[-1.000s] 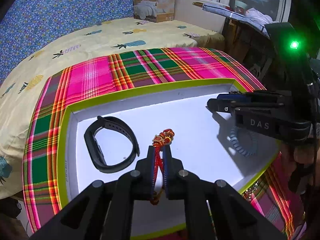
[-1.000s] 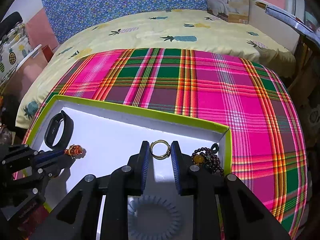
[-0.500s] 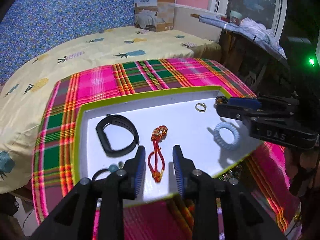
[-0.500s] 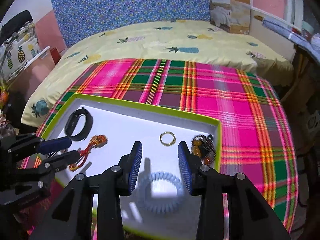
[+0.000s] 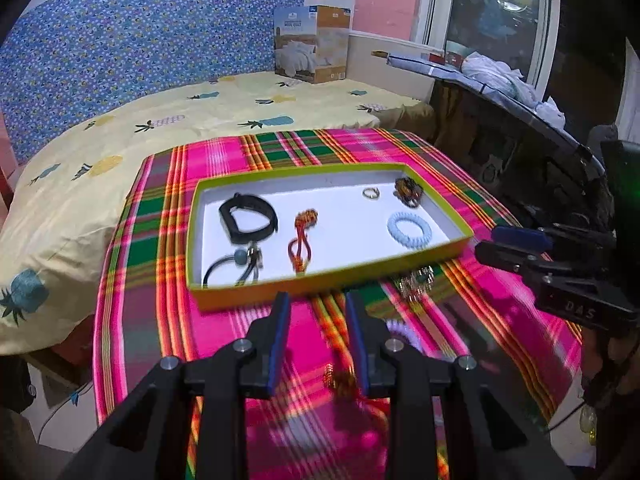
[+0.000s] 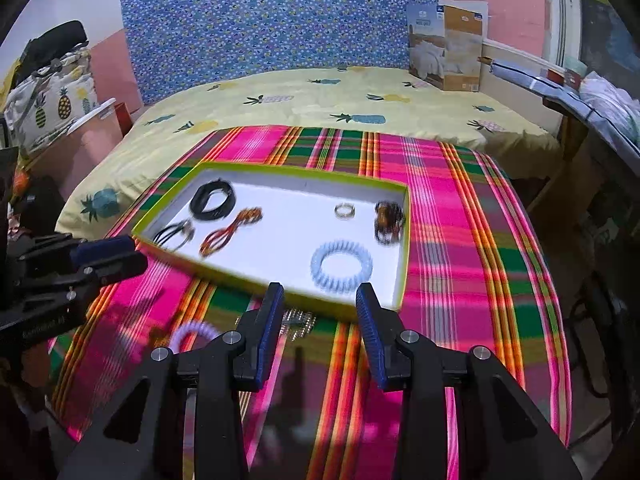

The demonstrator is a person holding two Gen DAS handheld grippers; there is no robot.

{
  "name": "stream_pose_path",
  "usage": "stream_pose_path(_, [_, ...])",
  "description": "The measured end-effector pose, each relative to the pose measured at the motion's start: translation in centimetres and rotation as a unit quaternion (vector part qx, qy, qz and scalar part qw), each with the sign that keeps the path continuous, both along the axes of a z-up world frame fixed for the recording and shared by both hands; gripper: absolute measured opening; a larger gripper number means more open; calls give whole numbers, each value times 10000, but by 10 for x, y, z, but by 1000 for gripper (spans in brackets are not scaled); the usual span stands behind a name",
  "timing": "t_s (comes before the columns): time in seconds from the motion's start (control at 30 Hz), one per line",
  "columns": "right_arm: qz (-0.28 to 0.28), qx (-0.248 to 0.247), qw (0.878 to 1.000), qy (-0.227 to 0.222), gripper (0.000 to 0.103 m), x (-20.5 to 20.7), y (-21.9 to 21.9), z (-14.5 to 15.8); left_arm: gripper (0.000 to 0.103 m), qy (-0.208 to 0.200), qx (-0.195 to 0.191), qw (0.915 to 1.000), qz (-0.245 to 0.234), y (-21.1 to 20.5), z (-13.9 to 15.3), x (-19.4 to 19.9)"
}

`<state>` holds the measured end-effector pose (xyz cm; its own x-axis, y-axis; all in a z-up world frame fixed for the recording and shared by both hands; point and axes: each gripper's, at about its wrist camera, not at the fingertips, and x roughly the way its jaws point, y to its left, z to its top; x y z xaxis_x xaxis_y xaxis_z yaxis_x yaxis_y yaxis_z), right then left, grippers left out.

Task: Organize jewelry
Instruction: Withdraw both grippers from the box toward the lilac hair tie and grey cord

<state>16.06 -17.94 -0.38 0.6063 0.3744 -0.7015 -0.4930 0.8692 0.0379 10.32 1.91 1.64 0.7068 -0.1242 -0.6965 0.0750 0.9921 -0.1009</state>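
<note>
**Both grippers open over the plaid cloth, tray filled**

On the plaid cloth (image 5: 224, 160) covering the bed, a lime-rimmed tray (image 5: 328, 278) is sitting with a white floor. Inside it, items are lying apart from each other: a black band (image 5: 248, 218) at the far left, a black hair tie with a bead (image 5: 236, 266) nearer the front left corner, a red-orange knotted cord (image 5: 301, 240) in the middle, a small ring (image 5: 371, 193) toward the far right, a dark beaded bracelet (image 5: 408, 191) in the far right corner, and a pale blue coil hair tie (image 5: 410, 230) near the front right.

The left gripper (image 5: 318, 336) is hovering over the cloth just in front of the tray, jaws parted with a clear gap, gripping nothing. The right gripper (image 6: 320, 326) is hanging in front of the tray's near wall too, jaws spread wide, nothing between them.

Outside the tray, loose pieces are lying on the cloth: a lilac coil hair tie (image 6: 196, 332), a sparkly piece (image 6: 298, 322) just beside the tray's front wall, and a gold-brown piece (image 5: 340, 378) close under the left gripper, too blurred to tell what. A printed box (image 6: 444, 46) is standing at the far end of the bed.
</note>
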Motion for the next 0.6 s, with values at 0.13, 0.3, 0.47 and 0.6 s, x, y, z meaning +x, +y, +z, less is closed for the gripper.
stream_pose_path(0.13, [-24,37,10000,-29,38,-22,-6,0,29,-17,-10,10000,56,0,0,-18])
stream_pose_path(0.3, [17,54,9999,-83,38,-44,-8,2,29,-18,-44,9999,88,-2,-2,-39])
stream_pose_path(0.47, [49,91,9999,-93,38,-62,-8,1,29,-45,-23,10000,73,-5,-2,-53])
stream_pose_path(0.6, [69,101,9999,-74,38,-71,-8,-1,29,-66,-40,9999,85,-6,-3,-61])
